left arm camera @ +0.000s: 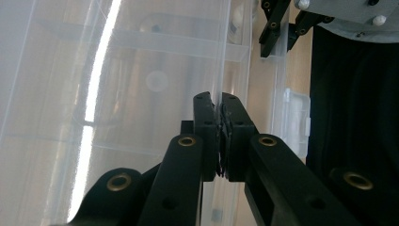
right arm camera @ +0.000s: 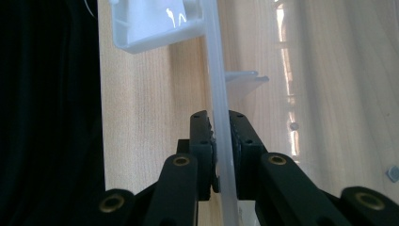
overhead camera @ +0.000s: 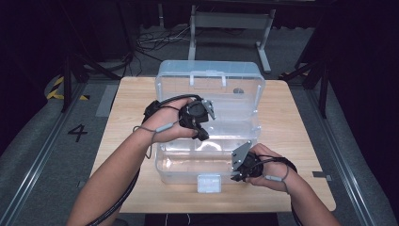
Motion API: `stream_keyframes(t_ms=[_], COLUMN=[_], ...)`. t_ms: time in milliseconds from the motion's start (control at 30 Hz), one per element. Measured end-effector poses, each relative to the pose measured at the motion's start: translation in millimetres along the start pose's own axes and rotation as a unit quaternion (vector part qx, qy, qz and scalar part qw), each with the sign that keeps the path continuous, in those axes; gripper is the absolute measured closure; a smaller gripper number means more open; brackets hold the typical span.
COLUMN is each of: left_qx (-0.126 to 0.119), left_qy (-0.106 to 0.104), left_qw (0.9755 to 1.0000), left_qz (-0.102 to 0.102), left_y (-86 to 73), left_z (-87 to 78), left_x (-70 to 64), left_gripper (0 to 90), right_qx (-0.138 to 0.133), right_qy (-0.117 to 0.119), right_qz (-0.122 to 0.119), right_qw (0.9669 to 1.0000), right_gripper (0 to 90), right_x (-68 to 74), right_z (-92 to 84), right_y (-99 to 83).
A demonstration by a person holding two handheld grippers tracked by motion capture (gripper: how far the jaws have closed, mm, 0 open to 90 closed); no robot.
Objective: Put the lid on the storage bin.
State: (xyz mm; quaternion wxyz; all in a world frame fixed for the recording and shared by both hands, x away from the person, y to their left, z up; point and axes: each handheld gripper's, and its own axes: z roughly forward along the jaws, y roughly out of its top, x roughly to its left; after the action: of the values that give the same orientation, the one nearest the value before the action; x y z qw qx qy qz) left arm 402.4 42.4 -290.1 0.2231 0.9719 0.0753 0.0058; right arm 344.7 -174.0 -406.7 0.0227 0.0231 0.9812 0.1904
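A clear plastic storage box (overhead camera: 165, 165) stands on the wooden table (overhead camera: 292, 123) with its lid (overhead camera: 207, 75) swung up and back. My left gripper (overhead camera: 201, 133) reaches down into the box's middle. In the left gripper view it (left arm camera: 220, 102) is shut on a thin clear wall (left arm camera: 225, 56); whether that wall belongs to an inner tray or to the box itself I cannot tell. My right gripper (overhead camera: 238, 173) is at the box's front right. In the right gripper view it (right arm camera: 220, 118) is shut on the box's clear front wall (right arm camera: 215, 70).
A white latch (overhead camera: 209, 182) sits on the box's front side, at the table's near edge, and shows as the white latch (right arm camera: 155, 26) above my right jaws. A small grey piece (overhead camera: 238, 90) lies by the lid. Dark floor with cables and a metal frame (overhead camera: 230, 21) lie behind the table.
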Motion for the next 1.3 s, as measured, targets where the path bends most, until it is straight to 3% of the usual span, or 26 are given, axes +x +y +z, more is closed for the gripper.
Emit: stream_keyframes(t_ms=[267, 733, 1067, 1300], left_qx=[0.000, 0.004, 0.004, 0.009], left_qy=[-0.006, -0.006, -0.007, -0.005], left_qw=[1.0000, 1.0000, 1.0000, 0.9999], left_qz=[-0.001, 0.000, -0.002, 0.002], left_y=[-0.5, -0.2, -0.9, -1.0], left_z=[1.6, 2.6, 3.3, 3.6], left_x=[-0.9, -3.2, -4.4, -5.8], left_gripper=[86.4, 86.8, 87.0, 87.1], right_qx=[0.008, -0.047, -0.092, -0.153], right_qy=[-0.009, -0.037, -0.049, -0.053], right_qz=[0.009, -0.003, -0.004, 0.008], right_qw=[0.9999, 0.9982, 0.9946, 0.9868], right_gripper=[80.1, 81.0, 89.0, 90.0], right_x=[2.8, 10.7, 14.8, 11.8], right_z=[-0.7, -30.3, -51.2, -67.8], right_y=[2.1, 5.0, 4.9, -1.0])
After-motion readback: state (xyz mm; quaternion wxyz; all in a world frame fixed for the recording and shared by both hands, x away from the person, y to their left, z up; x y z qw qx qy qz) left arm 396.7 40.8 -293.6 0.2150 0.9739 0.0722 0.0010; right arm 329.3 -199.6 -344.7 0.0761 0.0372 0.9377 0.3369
